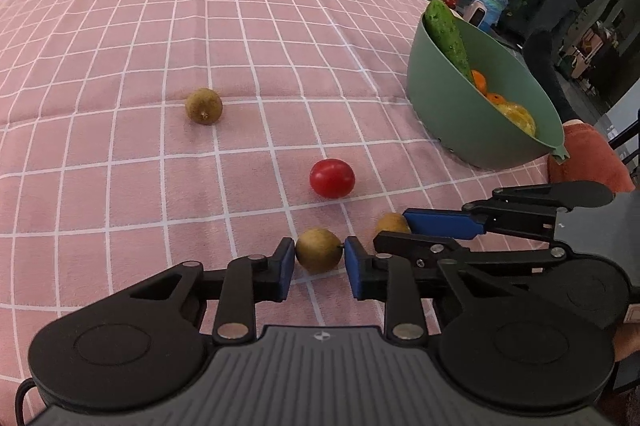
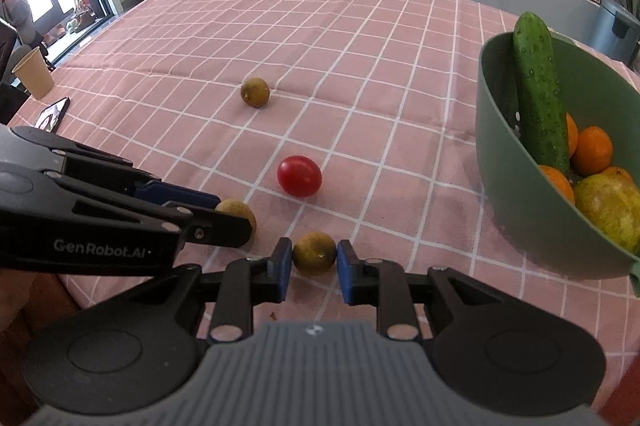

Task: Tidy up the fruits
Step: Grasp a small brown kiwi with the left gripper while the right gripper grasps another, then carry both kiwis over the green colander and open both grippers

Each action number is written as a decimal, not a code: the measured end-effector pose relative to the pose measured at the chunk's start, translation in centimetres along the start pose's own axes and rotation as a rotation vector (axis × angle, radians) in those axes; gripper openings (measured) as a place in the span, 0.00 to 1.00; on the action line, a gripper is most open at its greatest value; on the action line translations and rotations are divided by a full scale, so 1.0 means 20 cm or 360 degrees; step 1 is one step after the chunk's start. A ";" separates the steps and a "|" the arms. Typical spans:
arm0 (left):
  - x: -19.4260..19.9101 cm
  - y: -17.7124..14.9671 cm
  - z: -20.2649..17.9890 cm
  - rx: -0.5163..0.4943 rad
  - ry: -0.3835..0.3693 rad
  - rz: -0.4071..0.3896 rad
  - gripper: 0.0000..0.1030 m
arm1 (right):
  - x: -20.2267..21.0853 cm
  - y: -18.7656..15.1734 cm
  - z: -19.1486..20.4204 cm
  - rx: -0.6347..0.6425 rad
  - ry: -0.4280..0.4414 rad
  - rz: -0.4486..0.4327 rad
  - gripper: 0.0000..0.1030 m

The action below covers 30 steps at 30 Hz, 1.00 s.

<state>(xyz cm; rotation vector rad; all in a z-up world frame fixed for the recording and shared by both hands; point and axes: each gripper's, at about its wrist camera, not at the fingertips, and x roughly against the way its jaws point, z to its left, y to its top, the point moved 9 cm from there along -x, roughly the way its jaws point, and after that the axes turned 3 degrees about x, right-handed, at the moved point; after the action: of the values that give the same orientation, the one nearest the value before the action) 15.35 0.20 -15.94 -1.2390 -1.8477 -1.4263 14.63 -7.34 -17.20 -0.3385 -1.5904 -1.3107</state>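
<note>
Green bowl point(image 2: 520, 186) already part-filled; each hand-held gripper, left point(image 1: 319, 258) and right point(image 2: 314, 256), pinches a brown fruit; tomato point(image 1: 332, 178) and far brown fruit point(image 1: 204, 106) left of bowl remain.

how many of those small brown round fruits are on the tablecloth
3: one between the left gripper's pads, one between the right gripper's pads, one alone farther out beyond the red tomato. The green bowl might hide more.

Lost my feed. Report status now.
Left gripper and right gripper each shut on a brown fruit. Tomato, third brown fruit loose. Green bowl path clear.
</note>
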 end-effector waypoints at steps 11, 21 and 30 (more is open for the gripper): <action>0.03 0.02 -0.02 0.0033 0.0039 -0.0028 0.25 | 0.00 0.00 0.00 -0.0004 -0.0007 0.0001 0.19; 0.15 0.07 -0.07 0.0032 0.0075 -0.0124 0.25 | 0.11 0.02 -0.04 -0.0029 -0.0052 -0.0092 0.19; 0.30 0.14 -0.18 -0.0036 0.0047 -0.0279 0.25 | 0.32 0.07 -0.08 -0.0019 -0.0105 -0.0280 0.19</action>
<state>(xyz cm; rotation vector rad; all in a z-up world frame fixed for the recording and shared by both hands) 14.51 -0.97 -8.47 -1.0826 -1.9656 -1.5521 13.57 -10.42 -11.27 -0.2557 -1.6991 -1.4557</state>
